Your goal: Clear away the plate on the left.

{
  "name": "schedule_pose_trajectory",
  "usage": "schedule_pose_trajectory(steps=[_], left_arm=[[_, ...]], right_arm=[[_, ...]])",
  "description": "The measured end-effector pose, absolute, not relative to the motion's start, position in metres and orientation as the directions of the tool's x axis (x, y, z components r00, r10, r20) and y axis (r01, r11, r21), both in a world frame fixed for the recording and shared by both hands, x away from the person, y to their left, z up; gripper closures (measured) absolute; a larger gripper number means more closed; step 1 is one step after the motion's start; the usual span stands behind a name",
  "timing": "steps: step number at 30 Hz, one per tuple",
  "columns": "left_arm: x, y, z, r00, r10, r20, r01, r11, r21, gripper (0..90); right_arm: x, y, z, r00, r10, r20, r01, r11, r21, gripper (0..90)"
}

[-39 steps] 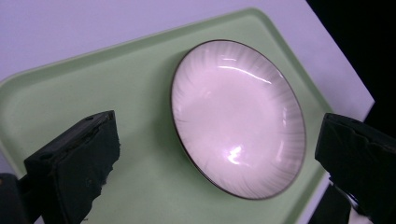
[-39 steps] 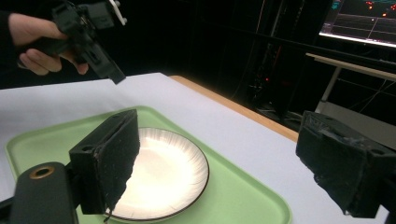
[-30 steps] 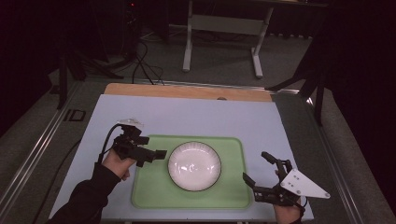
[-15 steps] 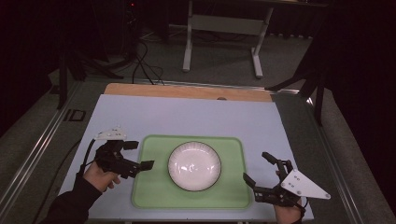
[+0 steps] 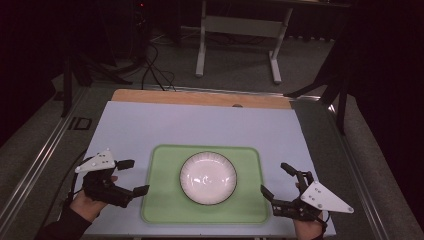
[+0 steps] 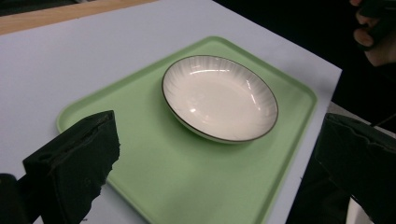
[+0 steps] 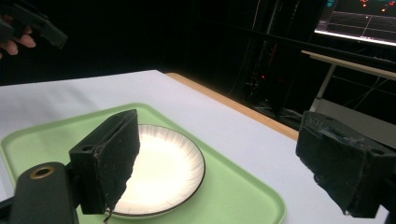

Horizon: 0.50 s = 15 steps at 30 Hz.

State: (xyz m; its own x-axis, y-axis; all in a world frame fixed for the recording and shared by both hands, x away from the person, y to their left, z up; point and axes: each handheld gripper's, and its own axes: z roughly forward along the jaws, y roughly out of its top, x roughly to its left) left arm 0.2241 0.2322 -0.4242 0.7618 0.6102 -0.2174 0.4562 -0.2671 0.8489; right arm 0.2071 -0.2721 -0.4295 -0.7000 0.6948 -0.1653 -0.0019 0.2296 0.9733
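A dark lab: monitor [image 7: 357, 18], floor cables [image 5: 155, 75], metal table frame [image 5: 237, 37].

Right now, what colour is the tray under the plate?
Light green tray, clearest in the left gripper view.

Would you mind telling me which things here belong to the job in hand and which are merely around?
In the job: white bowl, green tray, left gripper, right gripper.
Merely around: white table cover, metal stand and cables on the floor behind.

High view looks down; both gripper views face inward, low, sharing the tray [image 5: 160, 200].
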Motion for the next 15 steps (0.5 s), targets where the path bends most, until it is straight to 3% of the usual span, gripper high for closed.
schedule_pose_trajectory(steps=[15], left_arm=[[0.217, 0.248, -0.455, 0.73, 0.647, -0.219, 0.464, -0.233, 0.855, 0.2]], right_arm=[[0.208, -0.273, -0.431, -0.698, 0.697, -0.166, 0.001, 0.232, 0.973, 13.5]])
